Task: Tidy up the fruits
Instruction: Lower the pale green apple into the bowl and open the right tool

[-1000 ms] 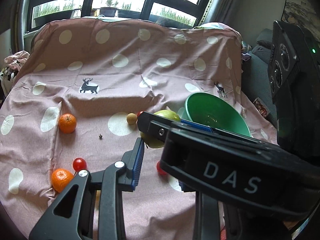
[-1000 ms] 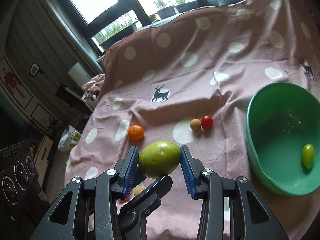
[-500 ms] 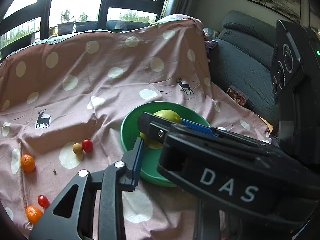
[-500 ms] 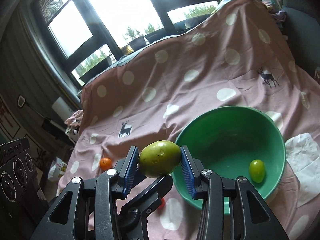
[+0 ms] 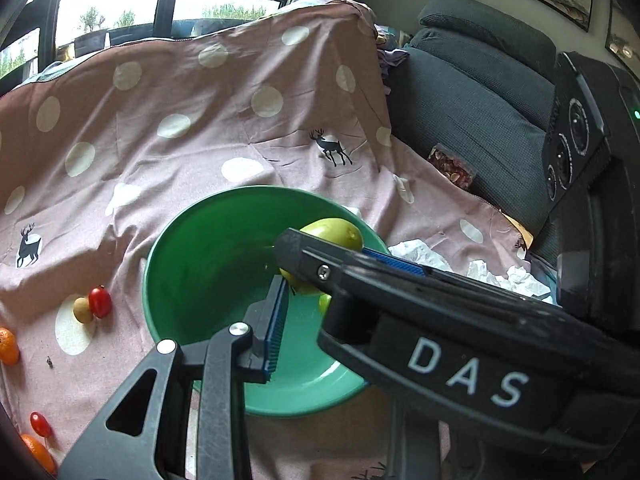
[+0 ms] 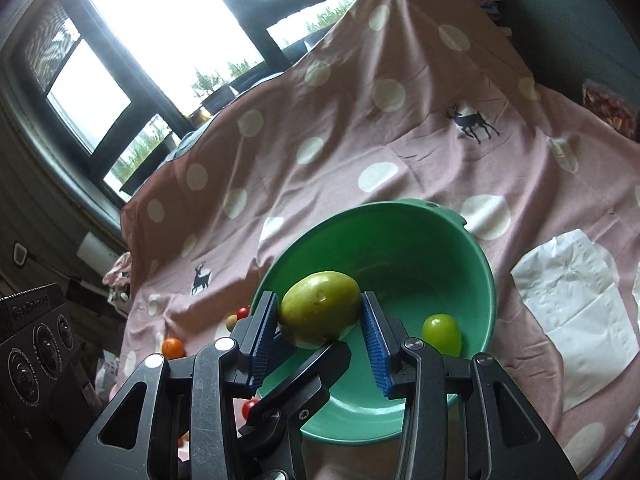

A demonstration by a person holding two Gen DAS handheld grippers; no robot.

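My right gripper is shut on a large yellow-green fruit and holds it over the green bowl. A small green fruit lies in the bowl. In the left wrist view the same large fruit shows above the bowl, gripped by the right gripper's body, which crosses the frame. My left gripper's one visible blue-padded finger hangs over the bowl; its other finger is hidden. Red tomatoes, a tan fruit and oranges lie on the pink spotted cloth at left.
White tissue paper lies on the cloth right of the bowl. A dark sofa stands at the right, with a snack packet on it. Windows are behind the cloth-covered backrest.
Both grippers have swung right, from over the loose fruits to over the green bowl. The right gripper still holds the large green fruit, now directly above the bowl's inside.
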